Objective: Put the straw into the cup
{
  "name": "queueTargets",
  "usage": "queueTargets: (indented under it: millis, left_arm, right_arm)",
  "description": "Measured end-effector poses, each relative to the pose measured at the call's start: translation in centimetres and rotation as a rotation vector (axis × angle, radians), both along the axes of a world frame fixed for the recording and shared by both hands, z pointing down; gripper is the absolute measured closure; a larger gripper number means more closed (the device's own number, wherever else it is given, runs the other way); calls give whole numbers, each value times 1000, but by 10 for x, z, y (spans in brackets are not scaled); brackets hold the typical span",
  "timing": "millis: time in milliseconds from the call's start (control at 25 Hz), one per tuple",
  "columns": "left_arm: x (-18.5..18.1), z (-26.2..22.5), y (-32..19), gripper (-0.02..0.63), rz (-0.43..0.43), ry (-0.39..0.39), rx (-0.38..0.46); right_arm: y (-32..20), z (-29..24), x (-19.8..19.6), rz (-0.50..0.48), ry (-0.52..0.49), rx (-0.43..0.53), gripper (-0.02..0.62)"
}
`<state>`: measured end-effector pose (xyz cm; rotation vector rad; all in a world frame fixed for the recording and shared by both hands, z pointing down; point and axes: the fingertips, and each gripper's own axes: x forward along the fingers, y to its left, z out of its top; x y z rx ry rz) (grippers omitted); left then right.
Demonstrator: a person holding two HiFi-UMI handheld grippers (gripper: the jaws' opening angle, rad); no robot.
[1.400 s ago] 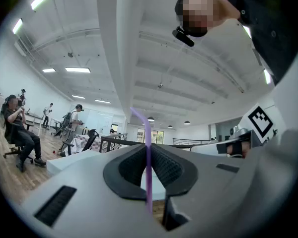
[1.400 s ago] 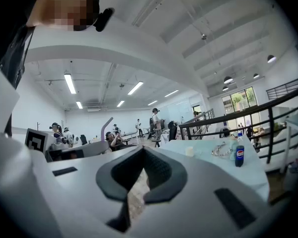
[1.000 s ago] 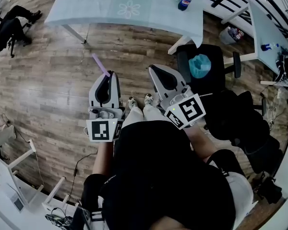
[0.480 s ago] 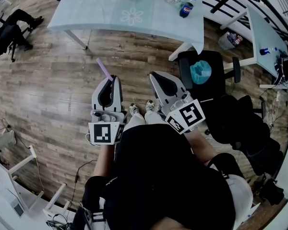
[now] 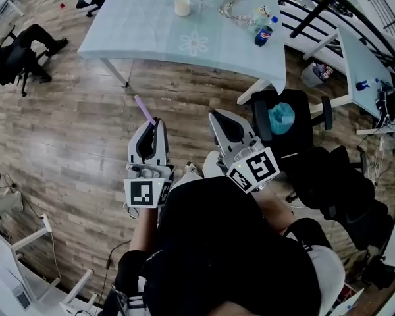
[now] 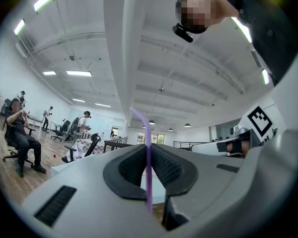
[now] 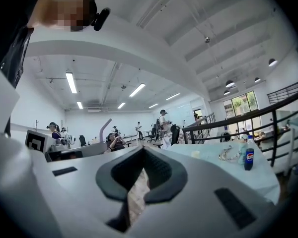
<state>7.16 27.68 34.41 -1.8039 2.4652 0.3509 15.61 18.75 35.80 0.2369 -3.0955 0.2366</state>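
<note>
A bent purple straw sticks out past the tips of my left gripper, which is shut on it. In the left gripper view the straw runs upright between the dark pads of my left gripper. My right gripper is held beside it, shut with nothing in it; in its own view the tips of my right gripper meet. A small pale cup stands far ahead on the light blue table. From the right gripper the cup shows beyond the jaws.
A cola bottle and a tangled cord lie on the table's right part. A black office chair with a teal thing on its seat stands close on the right. Wooden floor lies between me and the table. A seated person is at far left.
Both grippers have moved forward together toward the table, and more of the table with the cup has come into the head view. The straw stays in the left gripper's jaws.
</note>
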Motion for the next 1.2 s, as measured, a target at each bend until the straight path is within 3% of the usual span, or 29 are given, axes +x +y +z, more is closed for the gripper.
queueTargets:
  millis: [640,1200]
  left_arm:
    - [-55,3,-21,569,-26,-23,-29]
    - [-119,-9,-131,569,-25,-20,-41]
  right_arm:
    - [-24,0,-55,-21,-12,15,586]
    - [-126,2,-128,-63,12,-5,586]
